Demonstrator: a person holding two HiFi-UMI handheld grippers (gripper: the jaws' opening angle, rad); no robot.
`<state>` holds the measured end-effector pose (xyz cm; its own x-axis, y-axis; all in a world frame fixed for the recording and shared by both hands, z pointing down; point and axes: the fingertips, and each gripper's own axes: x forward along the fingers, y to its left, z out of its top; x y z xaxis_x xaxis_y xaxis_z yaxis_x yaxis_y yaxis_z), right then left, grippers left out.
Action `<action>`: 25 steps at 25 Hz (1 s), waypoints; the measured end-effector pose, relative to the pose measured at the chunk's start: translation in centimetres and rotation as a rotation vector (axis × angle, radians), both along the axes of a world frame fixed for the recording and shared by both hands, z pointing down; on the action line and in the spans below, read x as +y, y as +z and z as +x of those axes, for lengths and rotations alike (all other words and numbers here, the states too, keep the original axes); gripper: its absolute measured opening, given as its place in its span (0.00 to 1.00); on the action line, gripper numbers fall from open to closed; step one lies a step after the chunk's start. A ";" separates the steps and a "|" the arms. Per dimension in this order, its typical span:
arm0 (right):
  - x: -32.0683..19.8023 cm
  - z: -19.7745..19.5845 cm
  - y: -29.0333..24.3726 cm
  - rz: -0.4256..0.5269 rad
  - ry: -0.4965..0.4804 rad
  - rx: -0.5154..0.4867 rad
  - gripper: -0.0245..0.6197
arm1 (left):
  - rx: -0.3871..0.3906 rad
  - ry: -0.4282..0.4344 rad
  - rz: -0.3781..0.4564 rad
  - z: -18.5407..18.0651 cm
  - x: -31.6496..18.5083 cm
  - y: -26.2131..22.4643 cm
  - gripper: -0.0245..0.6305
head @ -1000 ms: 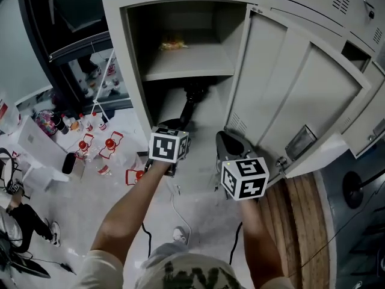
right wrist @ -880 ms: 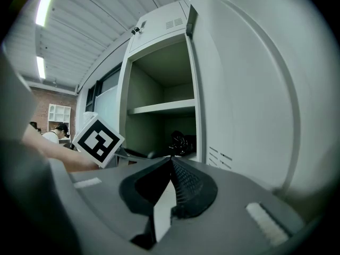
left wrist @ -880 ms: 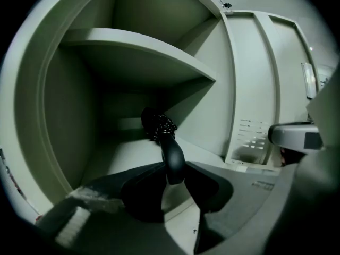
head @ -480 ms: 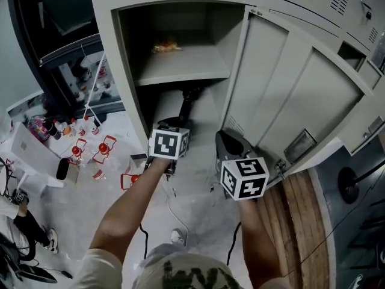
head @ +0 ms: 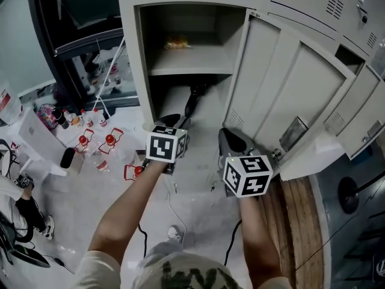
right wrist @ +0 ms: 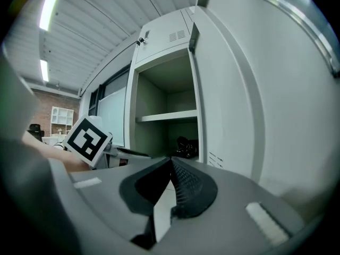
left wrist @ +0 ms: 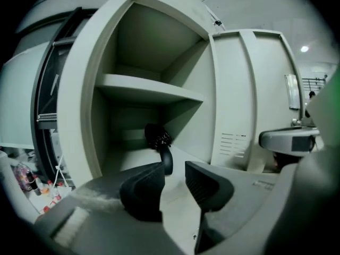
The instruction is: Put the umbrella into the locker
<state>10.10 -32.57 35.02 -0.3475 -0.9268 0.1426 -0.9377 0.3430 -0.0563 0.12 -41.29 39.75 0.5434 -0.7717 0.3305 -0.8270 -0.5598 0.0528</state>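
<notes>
Lifted left gripper (left wrist: 174, 168) slightly in front of locker (head: 133, 71) since a second ago. Just eased its fingers (left wrist: 143, 187) wider: released, gripping nothing. Holds right gripper (right wrist: 171, 161) beside locker door (head: 289, 89), fingers (right wrist: 191, 187) clenched together, empty. Left black umbrella (head: 194, 98) lying inside locker, in lower compartment under shelf (head: 192, 65), handle toward opening, apart from both grippers.
</notes>
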 end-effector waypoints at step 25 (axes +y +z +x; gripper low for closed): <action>9.0 -2.5 -1.2 0.019 -0.136 0.009 0.03 | 0.023 -0.121 0.100 -6.6 14.8 -2.9 0.05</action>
<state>7.57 -23.55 33.84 -0.4690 -0.8737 0.1294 -0.8828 0.4679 -0.0402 -6.45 -26.54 36.82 0.4509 -0.8605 0.2372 -0.8880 -0.4593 0.0216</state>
